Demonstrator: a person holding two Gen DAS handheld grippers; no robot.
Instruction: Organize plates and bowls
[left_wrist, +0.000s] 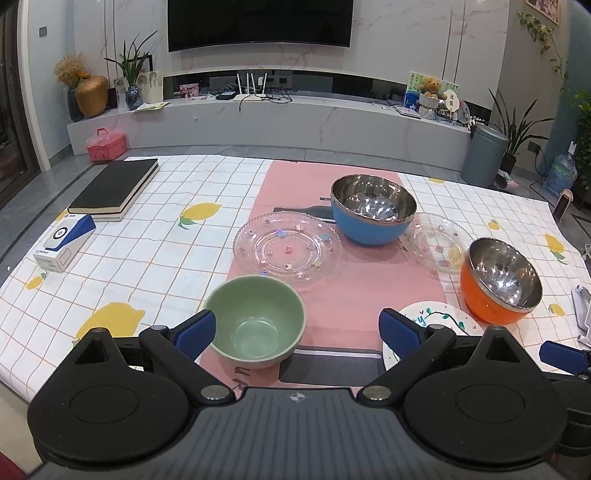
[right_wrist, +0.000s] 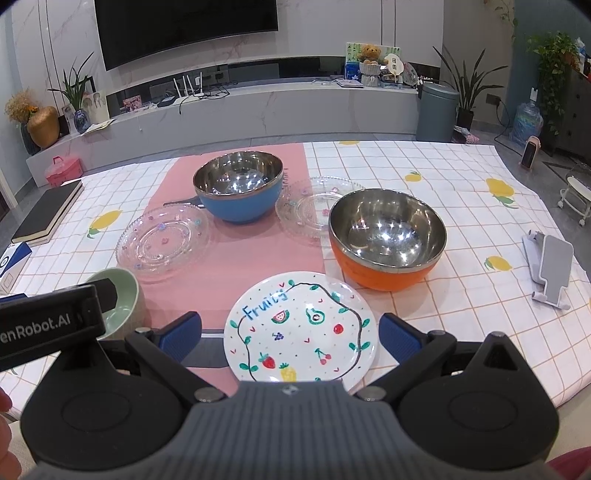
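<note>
A green bowl (left_wrist: 255, 321) stands near the front of the pink runner, just right of my left gripper's left finger. My left gripper (left_wrist: 297, 332) is open and empty above the table's front edge. A white fruit-painted plate (right_wrist: 301, 328) lies between the fingers of my right gripper (right_wrist: 291, 334), which is open and empty. Behind stand an orange steel-lined bowl (right_wrist: 386, 238), a blue steel-lined bowl (right_wrist: 238, 186) and two clear glass plates: a larger one (right_wrist: 162, 242) on the left, a smaller one (right_wrist: 312, 210) partly behind the orange bowl.
A black book (left_wrist: 114, 188) and a small blue-white box (left_wrist: 64, 242) lie at the table's left. A grey-white phone stand (right_wrist: 550, 267) lies at the right edge. A dark flat object (left_wrist: 328, 363) lies on the runner at the front.
</note>
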